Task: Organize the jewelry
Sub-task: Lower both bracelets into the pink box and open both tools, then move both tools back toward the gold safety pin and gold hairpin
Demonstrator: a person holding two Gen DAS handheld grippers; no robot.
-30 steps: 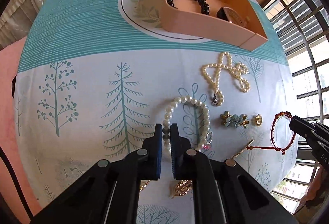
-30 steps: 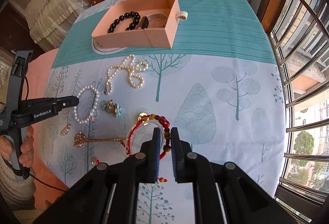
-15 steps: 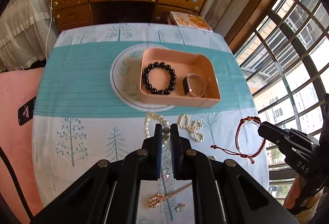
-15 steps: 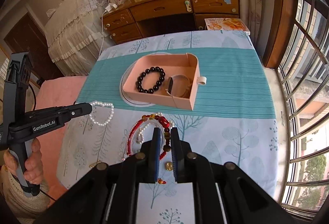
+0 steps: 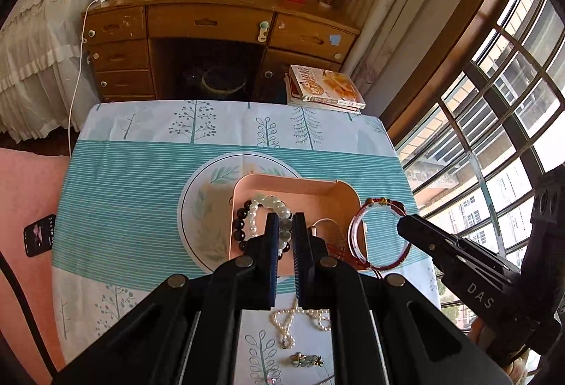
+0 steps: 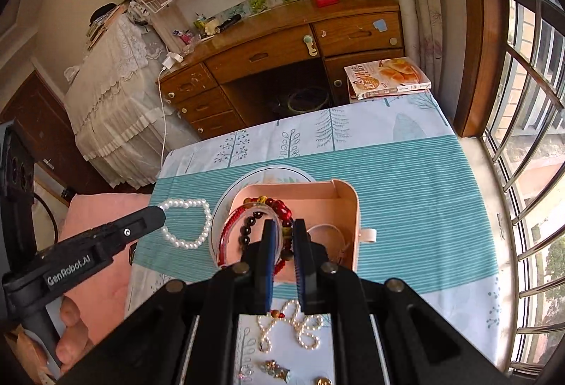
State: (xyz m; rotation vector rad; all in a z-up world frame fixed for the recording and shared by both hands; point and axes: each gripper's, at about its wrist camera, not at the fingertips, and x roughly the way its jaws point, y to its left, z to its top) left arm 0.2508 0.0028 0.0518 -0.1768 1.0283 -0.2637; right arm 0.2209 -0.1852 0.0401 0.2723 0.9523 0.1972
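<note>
1. peach plastic tray sits on a round leaf-print plate, on the teal-striped band of the tablecloth; in the right wrist view the tray has a small white tab at its 3 o'clock side.
2. inside the tray: a black bead bracelet at about 9 o'clock, and a thin pale bangle toward 3 o'clock. an inner wall shows near the far right corner.
3. left gripper clenched on a white pearl bracelet; the loop hangs in the air. from the right wrist view the same bracelet hangs at the gripper tip, at 9 o'clock of the tray.
4. right gripper clamped on a red cord bracelet with red and amber beads; in the left wrist view this bracelet hangs off the tray's 3 o'clock edge.
5. still loose on the cloth, at 6 o'clock of the tray: a tangled pearl necklace, a small flower brooch, a small gold piece.
6. person's hand grips the left gripper's handle.
</note>
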